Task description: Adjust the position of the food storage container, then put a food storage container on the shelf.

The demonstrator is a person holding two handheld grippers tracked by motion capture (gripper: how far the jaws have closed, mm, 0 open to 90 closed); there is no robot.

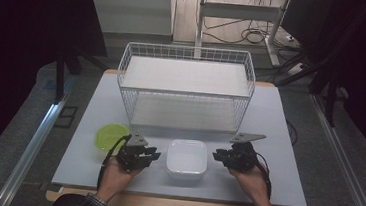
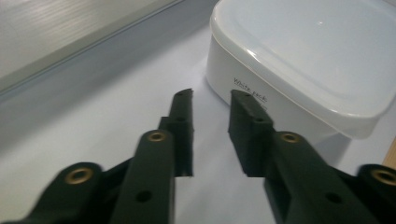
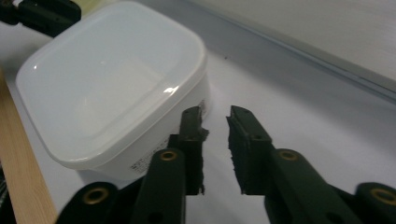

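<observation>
Lab recording bay, dark curtains (image 1: 20, 43), aluminium rails (image 1: 31, 152), loose floor cables (image 1: 249, 36), white table (image 1: 93, 125)

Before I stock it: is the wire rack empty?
Empty: both shelves of the wire rack lie bare in the high view.

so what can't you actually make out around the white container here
- White container: contents hidden by its closed lid in the high view.
- Its side label: print too small in the left gripper view; partly behind the right tongs in the right gripper view.
- Green bowl: near edge covered by the left tongs.
</observation>
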